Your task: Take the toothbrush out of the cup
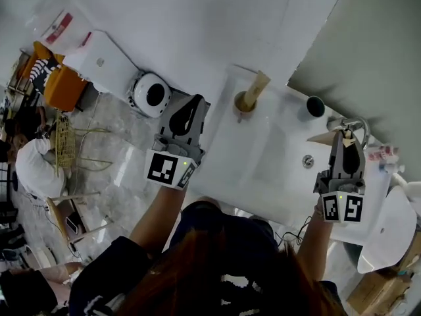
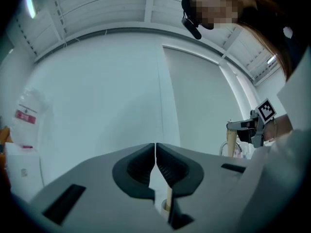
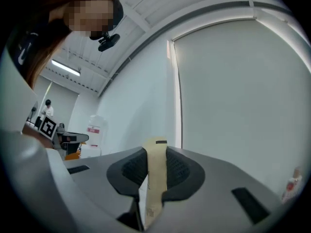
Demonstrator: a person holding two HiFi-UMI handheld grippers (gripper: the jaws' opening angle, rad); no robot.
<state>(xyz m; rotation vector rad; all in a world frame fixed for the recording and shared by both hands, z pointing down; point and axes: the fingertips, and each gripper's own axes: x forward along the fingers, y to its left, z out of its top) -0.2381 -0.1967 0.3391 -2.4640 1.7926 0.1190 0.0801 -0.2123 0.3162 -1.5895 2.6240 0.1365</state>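
Observation:
A tan cup [image 1: 243, 104] stands on the white sink counter [image 1: 263, 170], with a beige toothbrush pack [image 1: 256, 88] leaning out of it. My left gripper [image 1: 189, 116] hovers left of the cup, jaws shut and empty [image 2: 155, 152]. Through the gap under its jaws, the left gripper view shows the cup's rim and a beige stick [image 2: 168, 198]. My right gripper [image 1: 346, 135] is near the faucet, shut on another flat beige toothbrush pack [image 3: 155, 178]. That pack pokes out to the left [image 1: 327, 137] of the right gripper in the head view.
A dark cup [image 1: 316, 106] and a chrome faucet [image 1: 358, 124] sit at the counter's far right, with the basin drain [image 1: 308, 161] in front. A white toilet [image 1: 99, 61] and a round white appliance [image 1: 152, 94] stand on the floor to the left. A seated person [image 1: 29, 170] is at far left.

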